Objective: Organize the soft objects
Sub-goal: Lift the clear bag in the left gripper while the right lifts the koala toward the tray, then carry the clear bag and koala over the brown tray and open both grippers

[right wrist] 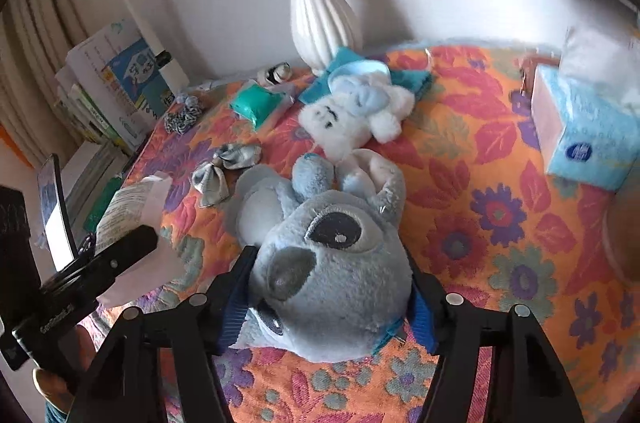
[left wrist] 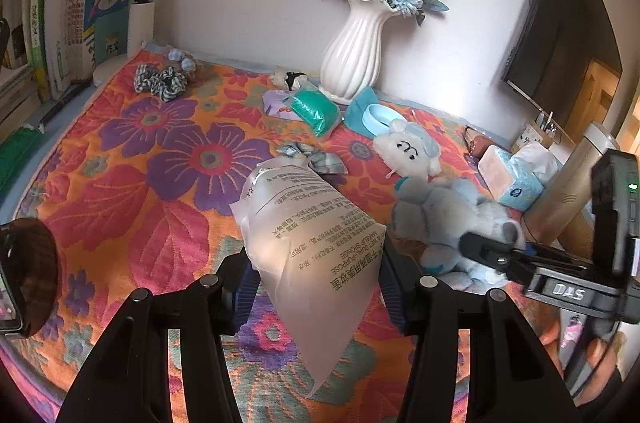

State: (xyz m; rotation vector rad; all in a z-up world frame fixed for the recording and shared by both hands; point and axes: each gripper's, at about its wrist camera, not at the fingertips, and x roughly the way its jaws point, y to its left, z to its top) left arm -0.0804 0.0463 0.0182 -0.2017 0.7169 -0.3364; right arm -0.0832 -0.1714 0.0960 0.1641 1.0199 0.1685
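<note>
My left gripper [left wrist: 316,287] is shut on a frosted white sponge packet [left wrist: 316,247] with green print, held above the flowered cloth [left wrist: 132,191]. My right gripper [right wrist: 332,299] is shut on the head of a grey-blue plush toy [right wrist: 332,263], whose body lies on the cloth. The packet also shows at the left of the right wrist view [right wrist: 132,207]. The plush shows at the right of the left wrist view [left wrist: 452,223]. A white plush [right wrist: 352,119] lies beyond it, with a plaid bow [right wrist: 228,171], a striped scrunchie [right wrist: 182,115] and a teal pack [right wrist: 256,103].
A white vase of blue flowers [left wrist: 352,51] stands at the back against the wall. Books [left wrist: 80,19] stand at the back left. A blue tissue box [right wrist: 584,135] and a tan cylinder [left wrist: 568,191] stand at the right. A dark screen [left wrist: 560,19] hangs on the right wall.
</note>
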